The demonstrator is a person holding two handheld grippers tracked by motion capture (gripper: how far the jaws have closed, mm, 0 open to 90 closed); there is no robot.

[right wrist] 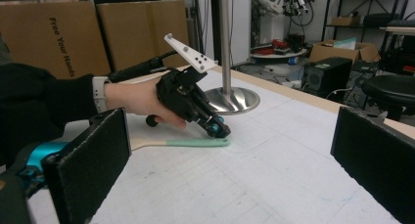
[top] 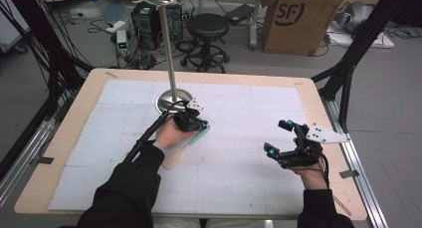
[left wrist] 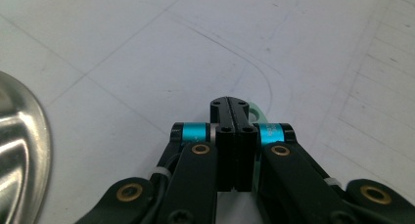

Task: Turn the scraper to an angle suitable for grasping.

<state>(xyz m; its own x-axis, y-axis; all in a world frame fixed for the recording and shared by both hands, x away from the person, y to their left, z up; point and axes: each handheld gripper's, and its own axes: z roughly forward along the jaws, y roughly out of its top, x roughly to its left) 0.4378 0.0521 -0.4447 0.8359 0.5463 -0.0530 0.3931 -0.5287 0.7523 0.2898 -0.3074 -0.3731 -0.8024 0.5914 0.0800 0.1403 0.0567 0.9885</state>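
A spatula with a mint-green head (top: 198, 136) and a pale wooden handle lies flat on the white mat, just left of centre. My left gripper (top: 201, 124) points down at the head's far end, and its jaws are pressed together. In the left gripper view the shut tips (left wrist: 229, 102) show a sliver of the green head (left wrist: 257, 112) beside the right jaw. The right gripper view shows that gripper's tips (right wrist: 219, 131) touching the spatula (right wrist: 195, 142). My right gripper (top: 278, 136) hovers open at the right of the mat, and its pads (right wrist: 93, 155) stand wide apart with nothing between them.
A metal stand with a round base (top: 171, 99) and a tall pole rises just behind the left gripper; its base (left wrist: 19, 160) is close at that gripper's left. Cardboard boxes (top: 298, 19), a stool (top: 207, 26) and cables lie on the floor beyond the table.
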